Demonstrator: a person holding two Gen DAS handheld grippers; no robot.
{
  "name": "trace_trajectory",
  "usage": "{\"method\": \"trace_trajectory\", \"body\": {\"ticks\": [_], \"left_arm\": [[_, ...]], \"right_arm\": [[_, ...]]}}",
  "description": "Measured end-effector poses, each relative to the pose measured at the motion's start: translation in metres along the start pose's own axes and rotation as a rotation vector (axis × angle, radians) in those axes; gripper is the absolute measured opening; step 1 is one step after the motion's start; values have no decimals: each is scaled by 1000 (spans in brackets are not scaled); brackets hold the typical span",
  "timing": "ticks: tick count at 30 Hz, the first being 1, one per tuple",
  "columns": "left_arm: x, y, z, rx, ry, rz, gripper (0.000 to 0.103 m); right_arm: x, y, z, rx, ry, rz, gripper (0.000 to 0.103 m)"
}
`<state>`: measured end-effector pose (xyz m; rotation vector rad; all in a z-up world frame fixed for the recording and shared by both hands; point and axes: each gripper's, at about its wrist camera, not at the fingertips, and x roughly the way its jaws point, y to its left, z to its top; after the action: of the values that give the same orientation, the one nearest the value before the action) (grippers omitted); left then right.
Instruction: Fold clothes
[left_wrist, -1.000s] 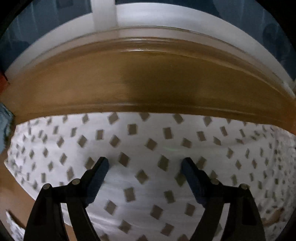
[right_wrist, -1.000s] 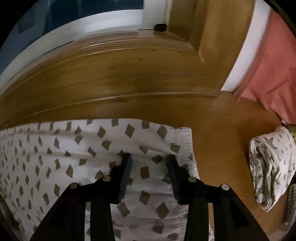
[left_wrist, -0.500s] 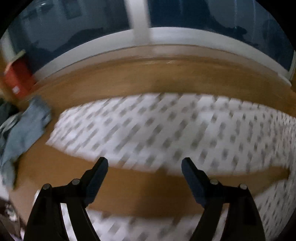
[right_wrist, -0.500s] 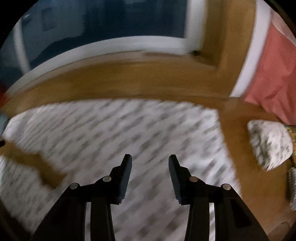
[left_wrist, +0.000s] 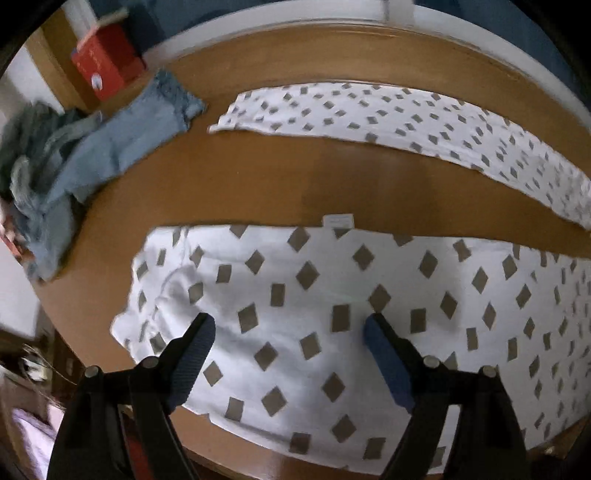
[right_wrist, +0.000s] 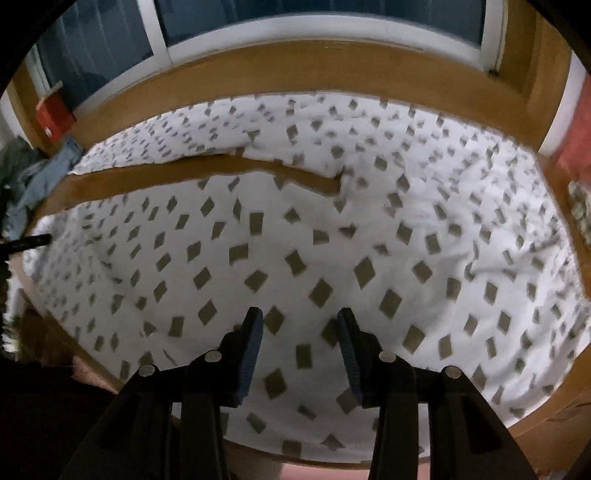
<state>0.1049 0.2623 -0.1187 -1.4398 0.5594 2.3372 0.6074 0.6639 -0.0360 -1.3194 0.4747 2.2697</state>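
Change: both grippers now sit higher and farther back than a second ago, and the whole garment shows instead of only its far edge.
Left gripper (left_wrist: 289, 338): fingers spread wide and empty, at the lower centre of the left view, above the nearer trouser leg.
Right gripper (right_wrist: 299, 330): fingers parted with nothing between them, low centre of the right view, over the cloth.
White patterned trousers (right_wrist: 332, 236): spread flat across the wooden table (left_wrist: 258, 177), legs apart with a bare strip of wood between them; a small white label (left_wrist: 338, 220) shows at the near leg's far edge.
Blue garment (left_wrist: 110, 140): crumpled at the left view's upper left, just beside the far leg's end.
Red box (left_wrist: 107, 61): upper left, behind it.
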Motion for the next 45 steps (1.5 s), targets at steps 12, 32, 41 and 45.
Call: {"method": "trace_trajectory", "body": {"ticks": [12, 32, 41, 45], "left_arm": [[-36, -23, 4, 102, -72, -265, 80], [-59, -172, -46, 556, -79, -422, 82], [-62, -161, -17, 522, -104, -401, 79], [-48, -150, -2, 465, -85, -394, 79]], "right_arm": [[-8, 91, 21, -193, -3, 107, 44], [69, 145, 113, -269, 44, 77, 47], [-3, 104, 68, -106, -51, 129, 45], [-7, 104, 28, -95, -23, 96, 45]]}}
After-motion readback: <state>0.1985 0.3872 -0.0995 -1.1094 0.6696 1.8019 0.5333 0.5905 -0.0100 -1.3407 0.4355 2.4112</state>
